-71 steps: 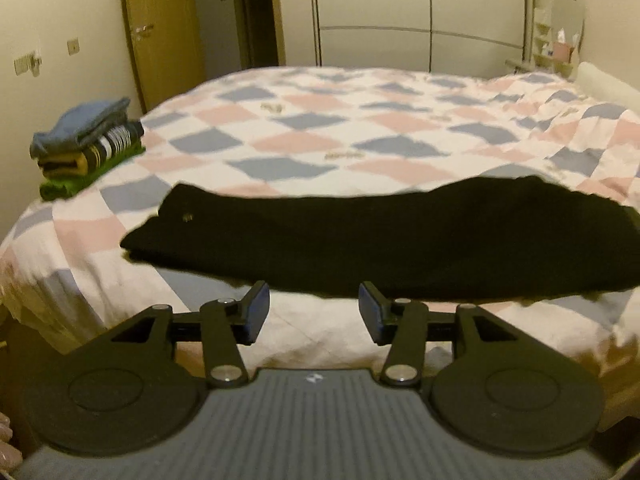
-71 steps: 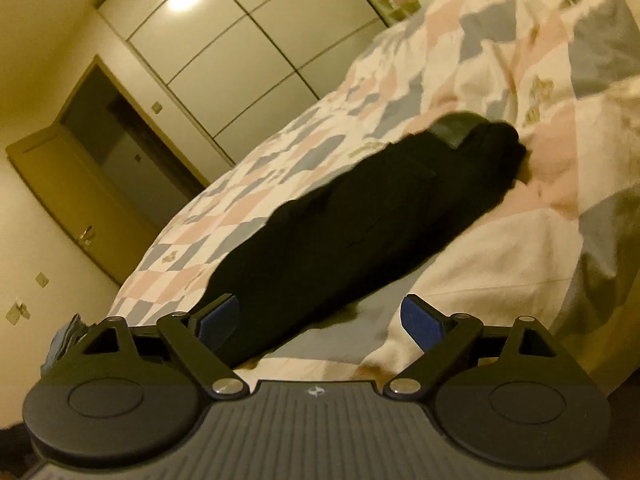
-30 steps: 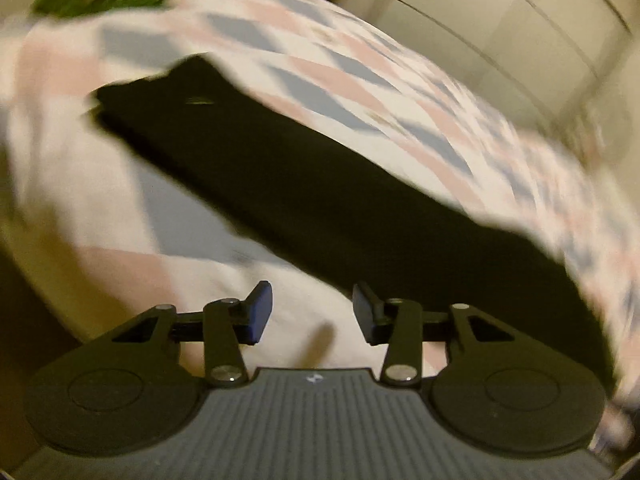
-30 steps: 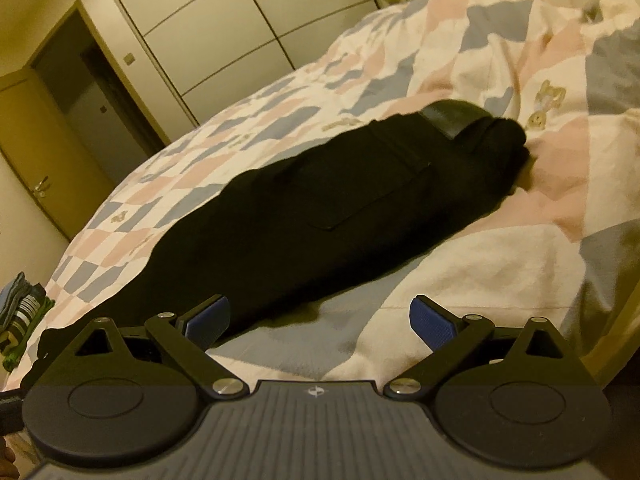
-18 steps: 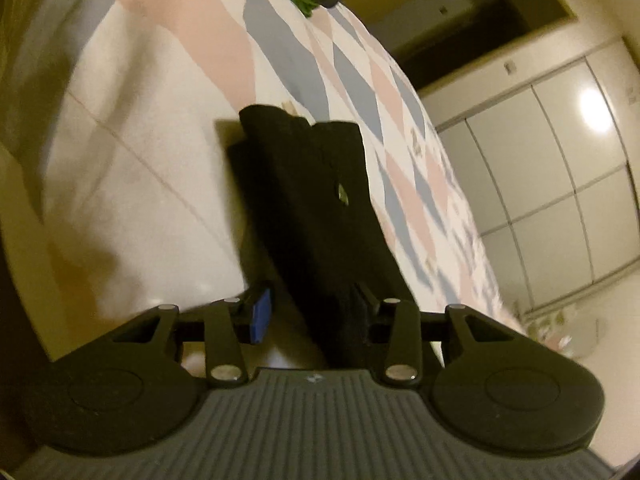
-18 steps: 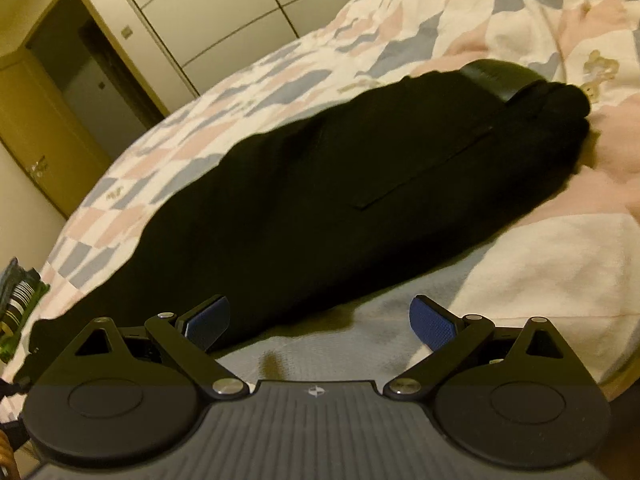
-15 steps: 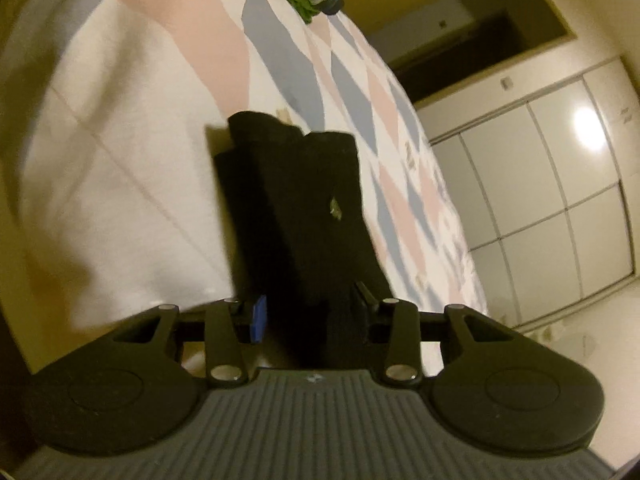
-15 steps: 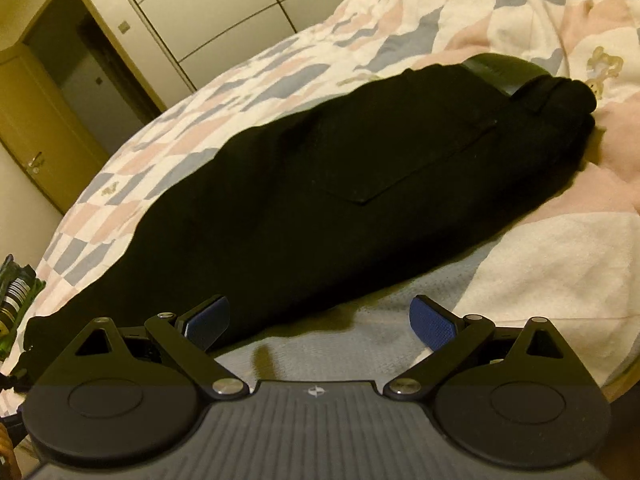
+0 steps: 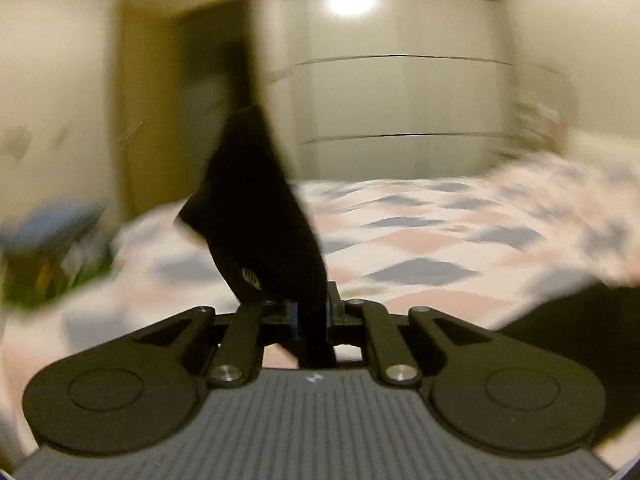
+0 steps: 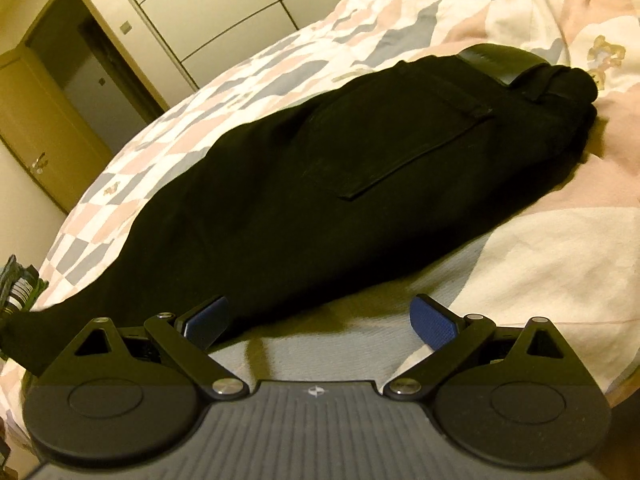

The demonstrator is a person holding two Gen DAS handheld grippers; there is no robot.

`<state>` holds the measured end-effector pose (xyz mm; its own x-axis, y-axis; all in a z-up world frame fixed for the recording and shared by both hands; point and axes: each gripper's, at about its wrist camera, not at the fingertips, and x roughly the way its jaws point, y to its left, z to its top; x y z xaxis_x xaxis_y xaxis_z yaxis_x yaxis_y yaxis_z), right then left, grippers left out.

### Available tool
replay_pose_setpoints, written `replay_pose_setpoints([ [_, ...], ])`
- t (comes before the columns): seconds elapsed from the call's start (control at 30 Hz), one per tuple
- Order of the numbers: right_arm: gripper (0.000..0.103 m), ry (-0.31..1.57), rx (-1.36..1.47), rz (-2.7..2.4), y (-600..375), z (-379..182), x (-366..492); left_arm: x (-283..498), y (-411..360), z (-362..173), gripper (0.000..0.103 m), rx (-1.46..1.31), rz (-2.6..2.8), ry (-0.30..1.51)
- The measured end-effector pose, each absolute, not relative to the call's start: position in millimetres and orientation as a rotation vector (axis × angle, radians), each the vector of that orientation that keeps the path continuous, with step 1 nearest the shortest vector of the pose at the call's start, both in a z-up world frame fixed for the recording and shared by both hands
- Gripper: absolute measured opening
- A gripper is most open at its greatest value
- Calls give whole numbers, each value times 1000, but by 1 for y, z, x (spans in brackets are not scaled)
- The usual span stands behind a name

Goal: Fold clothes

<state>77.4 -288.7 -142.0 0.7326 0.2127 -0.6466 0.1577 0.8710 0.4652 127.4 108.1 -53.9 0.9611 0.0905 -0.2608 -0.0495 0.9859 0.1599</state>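
A pair of black trousers (image 10: 340,184) lies lengthwise on the checked bedspread (image 10: 540,248), folded along its length, back pocket up, waistband at the far right. My left gripper (image 9: 312,314) is shut on the leg hem (image 9: 256,208) and holds it lifted off the bed; the cloth stands up between the jaws. That view is motion-blurred. My right gripper (image 10: 320,320) is open and empty, just above the bed at the near edge of the trousers, about mid-length.
A stack of folded clothes (image 10: 18,284) sits at the bed's left corner, blurred in the left wrist view (image 9: 48,248). A wardrobe (image 9: 400,92) and a wooden door (image 10: 44,136) stand beyond the bed.
My left gripper has shut on the leg hem and lifted it off the bed, swinging its view up. My right gripper has moved closer to the trousers, still open.
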Motion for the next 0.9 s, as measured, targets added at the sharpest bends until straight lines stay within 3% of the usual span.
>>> replay_pose_setpoints([
  [0.1,100,743,541,23,-295,-140,75,129,39,-64,8,323,-107,263],
  [0.3,100,682,585,-22,-312,-133,68,131,-74,-161,17,623,-380,509],
  [0.37,100,664,607,-35,-318,-130,64,119,-73,-164,15,623,-377,479],
  [0.5,100,596,639,-35,-330,-121,53,99,-45,-141,24,475,-446,485],
  [0.6,98,522,726,48,-334,-117,51,90,-21,-124,25,393,-453,487],
  [0.8,75,580,931,312,-308,-131,81,106,32,-109,25,177,-330,580],
  [0.9,73,672,1004,362,-289,-144,102,118,53,-112,25,87,-270,646],
])
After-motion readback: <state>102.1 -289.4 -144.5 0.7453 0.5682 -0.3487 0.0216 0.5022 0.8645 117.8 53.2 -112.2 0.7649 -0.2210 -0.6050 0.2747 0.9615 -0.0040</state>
